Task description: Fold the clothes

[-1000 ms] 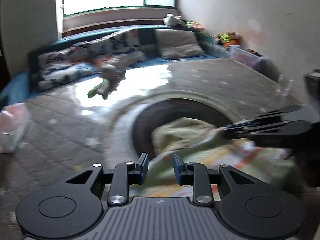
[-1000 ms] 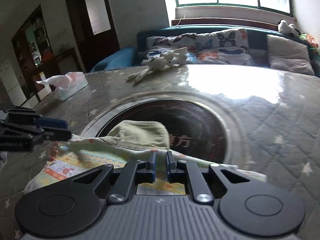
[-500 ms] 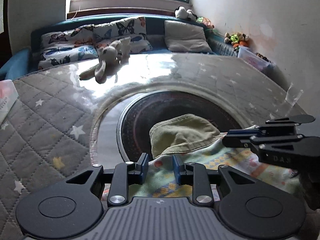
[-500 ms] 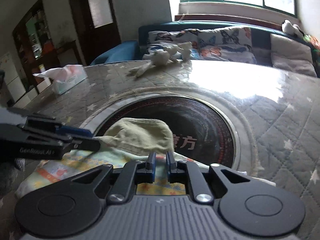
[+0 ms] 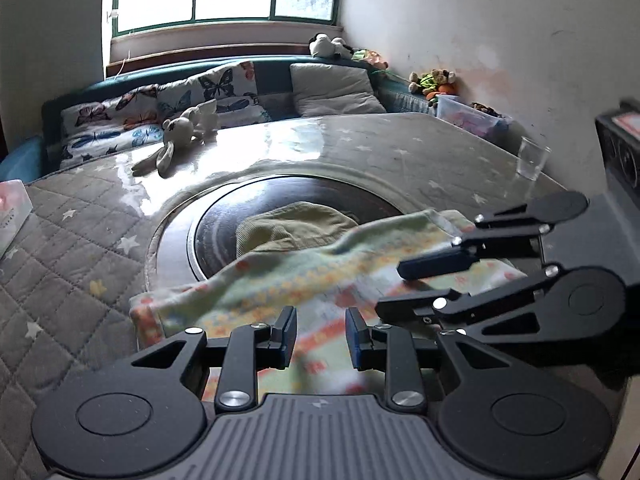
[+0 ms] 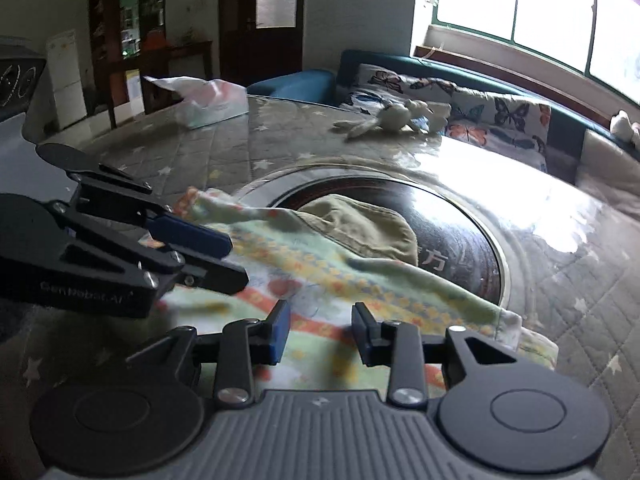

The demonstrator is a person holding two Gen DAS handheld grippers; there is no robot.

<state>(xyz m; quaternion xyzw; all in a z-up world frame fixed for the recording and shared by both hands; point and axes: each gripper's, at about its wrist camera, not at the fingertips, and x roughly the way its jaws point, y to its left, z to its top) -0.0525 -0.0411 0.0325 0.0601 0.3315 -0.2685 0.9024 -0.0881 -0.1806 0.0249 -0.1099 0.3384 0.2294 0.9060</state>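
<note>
A patterned pale-green, orange and yellow cloth [image 5: 304, 280] lies on the table's near side, its far edge folded toward the middle; it also shows in the right wrist view [image 6: 360, 280]. An olive-green garment [image 5: 292, 228] lies beyond it on the dark round centre plate, also seen in the right wrist view [image 6: 360, 224]. My left gripper [image 5: 321, 338] is open and empty just above the patterned cloth. My right gripper [image 6: 320, 330] is open and empty above the same cloth. Each gripper appears in the other's view: the right gripper [image 5: 432, 276], the left gripper [image 6: 224, 256].
The table [image 5: 80, 248] has a quilted grey star cover under glass. A plush rabbit [image 5: 176, 140] lies at the far side, a clear cup [image 5: 532, 158] at the right edge, a tissue pack [image 6: 208, 100] at the far left. A cushioned sofa [image 5: 224, 92] stands behind.
My right gripper was shut on the patterned cloth's edge and has now opened, letting it go. Both grippers have moved closer together over the cloth, which now lies folded over.
</note>
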